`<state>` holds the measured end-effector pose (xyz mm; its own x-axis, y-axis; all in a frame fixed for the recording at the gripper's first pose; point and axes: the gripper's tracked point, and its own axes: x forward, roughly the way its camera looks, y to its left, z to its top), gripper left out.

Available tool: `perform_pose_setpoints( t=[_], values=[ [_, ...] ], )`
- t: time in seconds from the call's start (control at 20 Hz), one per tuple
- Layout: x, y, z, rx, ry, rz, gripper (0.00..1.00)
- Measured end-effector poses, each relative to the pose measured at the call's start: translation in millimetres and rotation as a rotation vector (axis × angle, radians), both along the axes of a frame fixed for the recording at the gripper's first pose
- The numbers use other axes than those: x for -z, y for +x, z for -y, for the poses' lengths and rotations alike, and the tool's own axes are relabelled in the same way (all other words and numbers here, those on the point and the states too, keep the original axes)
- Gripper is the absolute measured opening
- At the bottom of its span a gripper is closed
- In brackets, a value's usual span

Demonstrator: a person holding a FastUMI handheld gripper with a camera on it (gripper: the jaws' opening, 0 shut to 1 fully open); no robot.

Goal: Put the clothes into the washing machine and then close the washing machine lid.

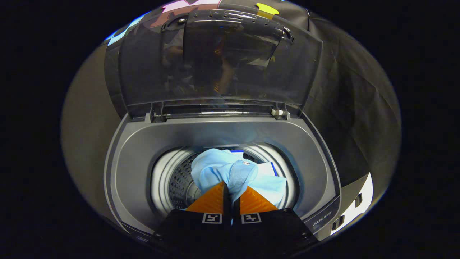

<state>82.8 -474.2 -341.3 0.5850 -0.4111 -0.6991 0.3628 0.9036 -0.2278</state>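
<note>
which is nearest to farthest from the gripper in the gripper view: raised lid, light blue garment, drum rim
1. Light blue garment: pinched in the gripper, over the drum.
2. Drum rim: around and just beyond the garment.
3. Raised lid: upright at the washing machine's back.

Gripper-mounted view, close above open washer (222, 133)

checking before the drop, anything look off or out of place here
Nothing stands out. The tongs are shut on the light blue garment, bunched over the drum opening. The washing machine lid stands fully open behind, hinges seated, nothing spilled on the grey rim.
</note>
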Motion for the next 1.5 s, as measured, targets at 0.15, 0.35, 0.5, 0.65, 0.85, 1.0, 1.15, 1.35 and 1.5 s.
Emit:
perform_pose_setpoints(
  t=[0.15, 0.35, 0.5, 0.65, 0.85, 1.0, 1.15, 1.35, 1.5],
  values=[
    [-1.3, 3.1, -0.3, 0.0, -0.009, 0.004, 0.23],
    [-8.7, 11.2, -7.3, -0.042, -0.011, 0.04, 0.98],
    [-17.2, 10.8, -4.4, -0.044, -0.03, 0.048, 0.94],
    [-25.1, 12.3, -2.4, -0.037, -0.035, 0.066, 0.94],
    [-30.5, 11.3, 0.6, -0.028, -0.054, 0.067, 0.94],
    [-45.6, 21.0, -4.9, -0.054, -0.044, 0.121, 0.94],
    [-68.3, 31.8, -7.0, -0.065, -0.03, 0.196, 0.95],
    [-122.3, 48.8, -12.4, -0.104, -0.03, 0.357, 0.95],
    [-176.6, 61.2, -11.5, -0.14, -0.084, 0.473, 0.95]
  ],
)
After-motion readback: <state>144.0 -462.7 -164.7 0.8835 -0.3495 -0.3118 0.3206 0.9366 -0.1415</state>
